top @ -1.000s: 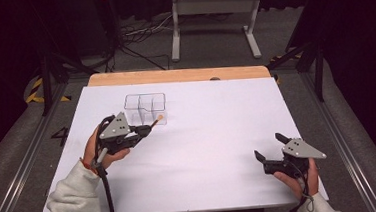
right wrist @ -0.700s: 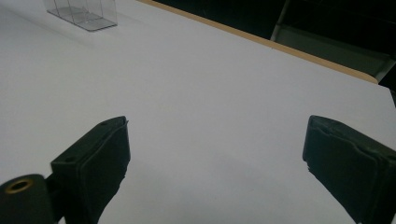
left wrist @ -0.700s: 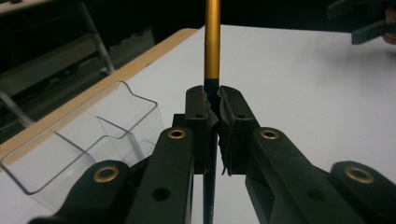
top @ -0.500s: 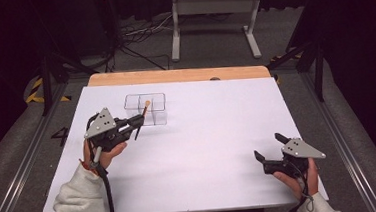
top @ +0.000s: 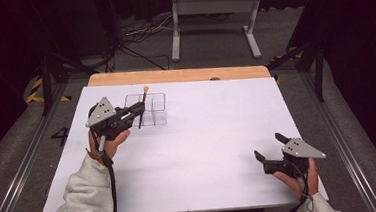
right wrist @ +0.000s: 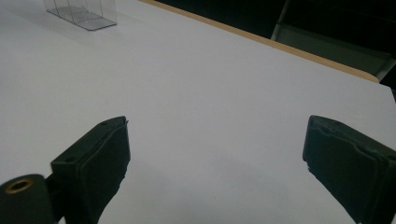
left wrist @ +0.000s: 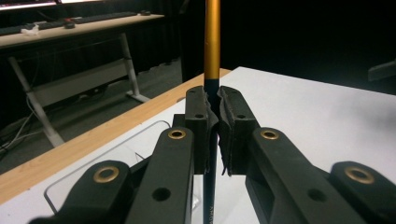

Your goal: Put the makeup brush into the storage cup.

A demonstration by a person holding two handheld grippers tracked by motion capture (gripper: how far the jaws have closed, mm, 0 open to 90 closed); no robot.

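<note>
Left gripper (top: pixel 137 111): clamped on a pen (left wrist: pixel 212 51), held upright.
Change noted: pen has been carried from beside the clear organizer (top: pixel 151 108) to above its left compartments.
Implication: insertion judged imminent; pen not yet released.
Right gripper (top: pixel 269 153): spread wide, idle on the white table (top: pixel 218 134), well apart.

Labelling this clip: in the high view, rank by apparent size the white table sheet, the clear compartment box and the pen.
1. white table sheet
2. clear compartment box
3. pen, thin, held upright in the left gripper, partly hiding the box.
</note>
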